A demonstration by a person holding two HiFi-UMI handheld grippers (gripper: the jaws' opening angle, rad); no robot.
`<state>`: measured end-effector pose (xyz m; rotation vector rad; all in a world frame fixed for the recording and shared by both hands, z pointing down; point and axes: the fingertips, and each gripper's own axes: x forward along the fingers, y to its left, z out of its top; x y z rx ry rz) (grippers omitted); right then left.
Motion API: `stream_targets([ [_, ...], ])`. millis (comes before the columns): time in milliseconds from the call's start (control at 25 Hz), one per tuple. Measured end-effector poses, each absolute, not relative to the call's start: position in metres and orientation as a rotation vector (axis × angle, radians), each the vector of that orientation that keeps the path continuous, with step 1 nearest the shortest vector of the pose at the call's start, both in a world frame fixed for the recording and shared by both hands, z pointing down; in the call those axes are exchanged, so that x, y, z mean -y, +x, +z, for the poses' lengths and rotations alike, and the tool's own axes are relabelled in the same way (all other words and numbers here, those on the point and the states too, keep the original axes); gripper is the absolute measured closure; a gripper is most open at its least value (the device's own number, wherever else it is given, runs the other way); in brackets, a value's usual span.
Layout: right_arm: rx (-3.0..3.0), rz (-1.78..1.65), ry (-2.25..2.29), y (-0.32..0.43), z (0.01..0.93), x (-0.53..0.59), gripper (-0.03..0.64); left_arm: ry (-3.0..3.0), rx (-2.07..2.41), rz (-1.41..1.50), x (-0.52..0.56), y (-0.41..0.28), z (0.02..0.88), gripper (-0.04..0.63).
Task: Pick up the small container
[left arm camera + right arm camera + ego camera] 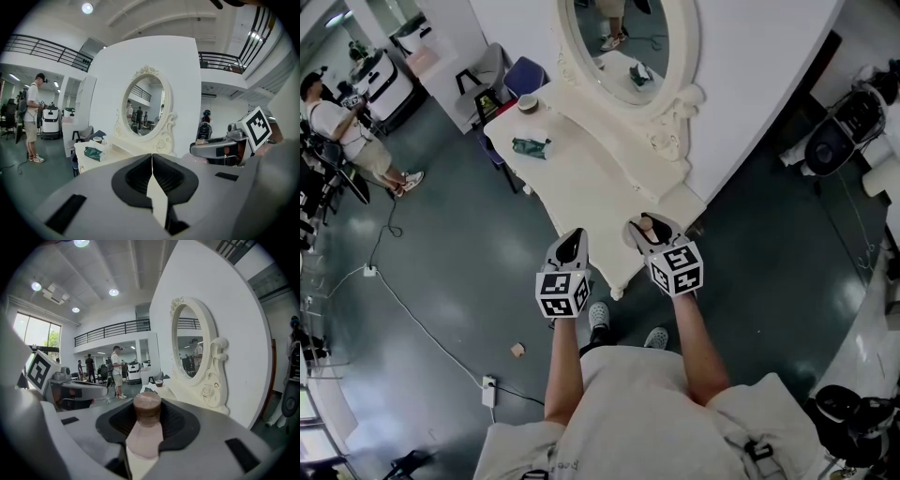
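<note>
The small container (146,425) is a pale pink bottle with a brown cap, standing upright between the jaws of my right gripper (147,427), which is shut on it. In the head view the container (649,225) shows inside the right gripper (650,231), over the near end of the white vanity table (581,183). Beside it on the left, my left gripper (572,247) hangs just off the table's near edge. In the left gripper view that gripper (152,173) has its jaws closed together with nothing between them.
An oval mirror (623,47) stands along the table's right side. A green packet (530,146) and a cup (528,103) lie at the far end, near chairs (502,80). A person (347,122) stands far left. A cable and power strip (488,389) lie on the floor.
</note>
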<state>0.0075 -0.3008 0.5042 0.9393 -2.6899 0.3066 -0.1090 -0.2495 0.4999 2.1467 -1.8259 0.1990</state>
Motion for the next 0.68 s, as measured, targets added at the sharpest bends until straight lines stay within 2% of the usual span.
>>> stream_targets([
  [680,2.679,0.307,0.946,0.0037,0.508,0.302,0.477,2.142,1.822,0.186,0.2521,-0.1123,0.5032,0.568],
])
